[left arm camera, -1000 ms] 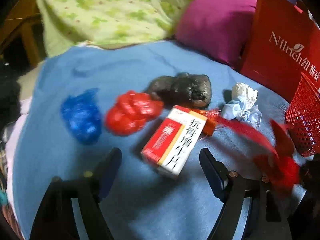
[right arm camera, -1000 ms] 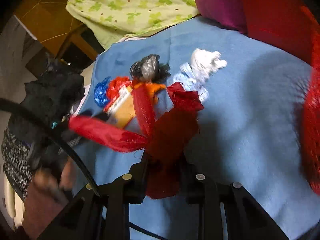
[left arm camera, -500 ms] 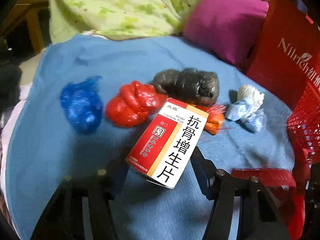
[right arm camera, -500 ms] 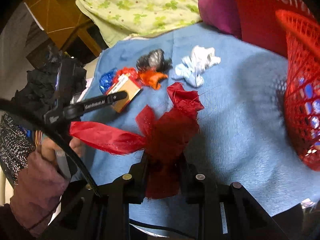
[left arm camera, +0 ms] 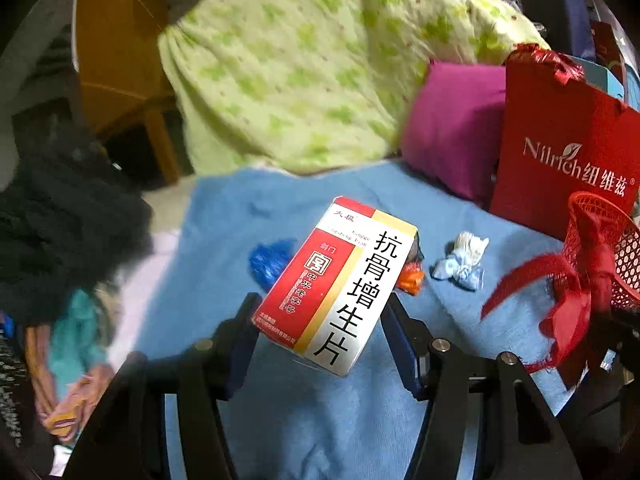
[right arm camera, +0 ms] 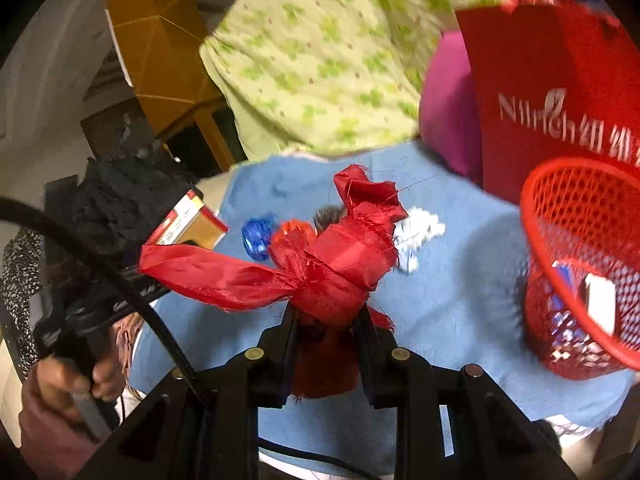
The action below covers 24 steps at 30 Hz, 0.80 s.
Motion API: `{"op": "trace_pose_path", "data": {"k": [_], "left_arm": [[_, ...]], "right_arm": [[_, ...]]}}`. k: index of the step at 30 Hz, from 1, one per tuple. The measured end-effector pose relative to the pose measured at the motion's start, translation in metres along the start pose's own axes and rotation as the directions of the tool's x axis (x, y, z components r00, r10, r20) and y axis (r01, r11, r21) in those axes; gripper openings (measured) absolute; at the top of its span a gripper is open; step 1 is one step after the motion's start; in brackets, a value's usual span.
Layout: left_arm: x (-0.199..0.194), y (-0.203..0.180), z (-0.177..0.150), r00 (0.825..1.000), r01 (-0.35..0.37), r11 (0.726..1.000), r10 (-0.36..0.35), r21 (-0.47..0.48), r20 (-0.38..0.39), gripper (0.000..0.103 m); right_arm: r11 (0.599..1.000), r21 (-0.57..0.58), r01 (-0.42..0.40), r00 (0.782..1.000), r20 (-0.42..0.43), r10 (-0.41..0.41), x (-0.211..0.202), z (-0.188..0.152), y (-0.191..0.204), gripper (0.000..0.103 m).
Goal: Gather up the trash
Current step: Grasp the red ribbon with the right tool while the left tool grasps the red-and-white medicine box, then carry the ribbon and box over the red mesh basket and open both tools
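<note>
Both grippers have risen off the blue blanket (left arm camera: 280, 420) since a second ago: the left gripper (left arm camera: 320, 332), half open, now clamps the medicine box (left arm camera: 340, 284) and holds it aloft, and the right gripper (right arm camera: 326, 320) is shut on the red ribbon (right arm camera: 320, 268) near the red basket (right arm camera: 560, 208). Held by its lower end, the box could slip. The ribbon's long tail could snag the basket rim and drape outside.

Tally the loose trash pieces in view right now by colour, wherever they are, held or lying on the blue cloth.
Red: 2, the ribbon and a crumpled bag
Blue: 1, a wad
Orange: 1, a scrap
Black: 1, a bag
White and pale blue: 1, tissue
Red and white: 1, box
Total: 7
</note>
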<state>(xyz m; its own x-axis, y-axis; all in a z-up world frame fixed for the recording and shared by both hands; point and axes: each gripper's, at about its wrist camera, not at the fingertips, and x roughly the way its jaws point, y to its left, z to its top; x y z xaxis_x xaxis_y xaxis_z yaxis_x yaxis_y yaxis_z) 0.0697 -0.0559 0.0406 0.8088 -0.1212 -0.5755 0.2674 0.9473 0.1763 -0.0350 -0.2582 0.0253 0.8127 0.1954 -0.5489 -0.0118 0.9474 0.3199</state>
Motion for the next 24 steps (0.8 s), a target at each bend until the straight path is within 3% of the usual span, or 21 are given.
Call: {"op": "trace_pose_path", "data": {"k": [10, 15, 24], "left_arm": [[-0.063, -0.01, 0.008, 0.994, -0.086, 0.996, 0.086, -0.011, 0.062, 0.062], [-0.074, -0.016, 0.01, 0.989, -0.12, 0.993, 0.12, -0.005, 0.082, 0.062], [-0.082, -0.021, 0.008, 0.988, -0.129, 0.992, 0.129, 0.0, 0.091, 0.062]], "right_arm": [[1.0, -0.02, 0.008, 0.994, 0.11, -0.006, -0.044, 0.009, 0.016, 0.028], [1.0, -0.005, 0.021, 0.987, 0.157, -0.02, -0.055, 0.013, 0.018, 0.028], [1.0, 0.017, 0.008, 0.986, 0.168, -0.011, -0.059, 0.015, 0.01, 0.028]]}}
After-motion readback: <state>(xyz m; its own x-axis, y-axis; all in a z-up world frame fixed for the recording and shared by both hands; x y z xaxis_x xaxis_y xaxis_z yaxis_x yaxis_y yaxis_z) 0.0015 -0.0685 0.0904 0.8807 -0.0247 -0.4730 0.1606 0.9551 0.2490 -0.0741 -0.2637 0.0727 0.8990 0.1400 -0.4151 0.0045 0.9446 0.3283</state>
